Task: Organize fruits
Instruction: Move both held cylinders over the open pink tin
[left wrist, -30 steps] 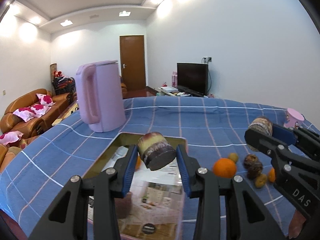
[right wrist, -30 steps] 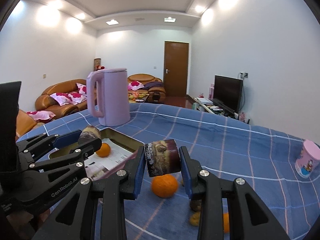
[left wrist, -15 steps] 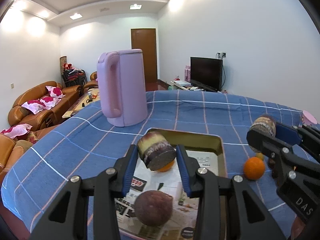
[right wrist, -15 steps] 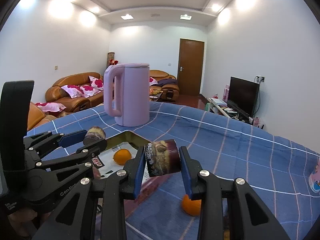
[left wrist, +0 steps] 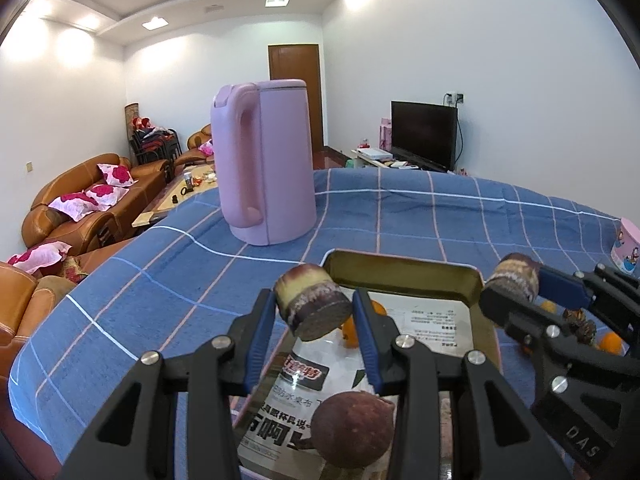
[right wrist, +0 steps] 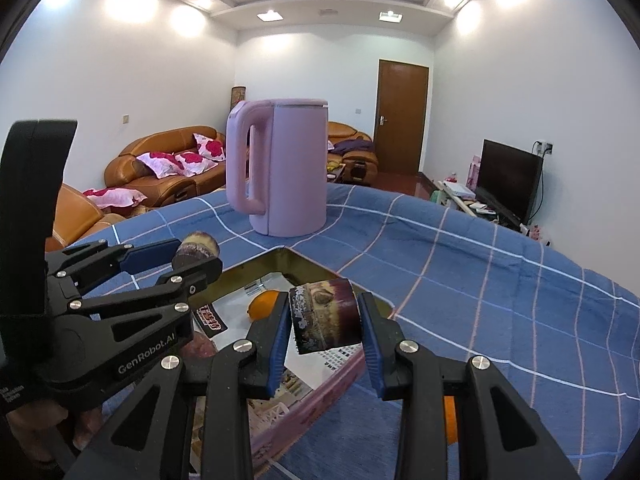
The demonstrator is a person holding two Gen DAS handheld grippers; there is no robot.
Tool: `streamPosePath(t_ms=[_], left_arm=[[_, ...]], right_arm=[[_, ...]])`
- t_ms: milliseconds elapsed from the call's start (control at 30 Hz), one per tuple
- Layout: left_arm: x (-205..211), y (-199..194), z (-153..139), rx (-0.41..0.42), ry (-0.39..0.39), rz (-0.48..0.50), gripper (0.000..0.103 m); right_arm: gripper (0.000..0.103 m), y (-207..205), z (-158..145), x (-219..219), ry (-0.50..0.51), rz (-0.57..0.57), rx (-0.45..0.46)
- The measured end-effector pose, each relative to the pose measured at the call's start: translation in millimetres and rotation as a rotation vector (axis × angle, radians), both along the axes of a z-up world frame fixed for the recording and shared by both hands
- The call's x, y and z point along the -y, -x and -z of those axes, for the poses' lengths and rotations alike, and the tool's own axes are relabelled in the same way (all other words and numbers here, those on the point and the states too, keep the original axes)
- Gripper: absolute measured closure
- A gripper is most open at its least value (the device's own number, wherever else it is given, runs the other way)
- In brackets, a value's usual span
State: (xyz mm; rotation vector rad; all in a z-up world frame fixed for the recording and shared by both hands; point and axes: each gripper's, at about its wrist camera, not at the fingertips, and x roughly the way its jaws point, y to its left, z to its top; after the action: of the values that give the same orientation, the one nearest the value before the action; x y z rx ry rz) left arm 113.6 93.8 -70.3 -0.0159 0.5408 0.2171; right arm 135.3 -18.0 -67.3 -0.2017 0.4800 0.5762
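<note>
My left gripper is shut on a short purple-and-yellow sugarcane piece, held above the near left part of the gold tray. My right gripper is shut on a second sugarcane piece over the tray's right rim. Each gripper shows in the other view: the right gripper and the left gripper. In the newspaper-lined tray lie a small orange and a round brown-purple fruit.
A tall pink kettle stands just behind the tray on the blue checked cloth. A pink cup sits far right. Loose fruits, a dark one and an orange, lie right of the tray. Sofas stand beyond the table's left edge.
Both grippers have moved left with their sugarcane pieces, from beside the loose fruits to over the tray. The kettle looks nearer. Neither grip has changed.
</note>
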Motion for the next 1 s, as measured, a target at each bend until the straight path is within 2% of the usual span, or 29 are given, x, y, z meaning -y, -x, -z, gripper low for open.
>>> streamPosePath(t_ms=[1000], left_arm=[[2, -22, 21, -0.101, -0.021, 0.042, 0.061]], right_arm=[[0.068, -13, 24, -18, 0.062, -0.031, -0.074]])
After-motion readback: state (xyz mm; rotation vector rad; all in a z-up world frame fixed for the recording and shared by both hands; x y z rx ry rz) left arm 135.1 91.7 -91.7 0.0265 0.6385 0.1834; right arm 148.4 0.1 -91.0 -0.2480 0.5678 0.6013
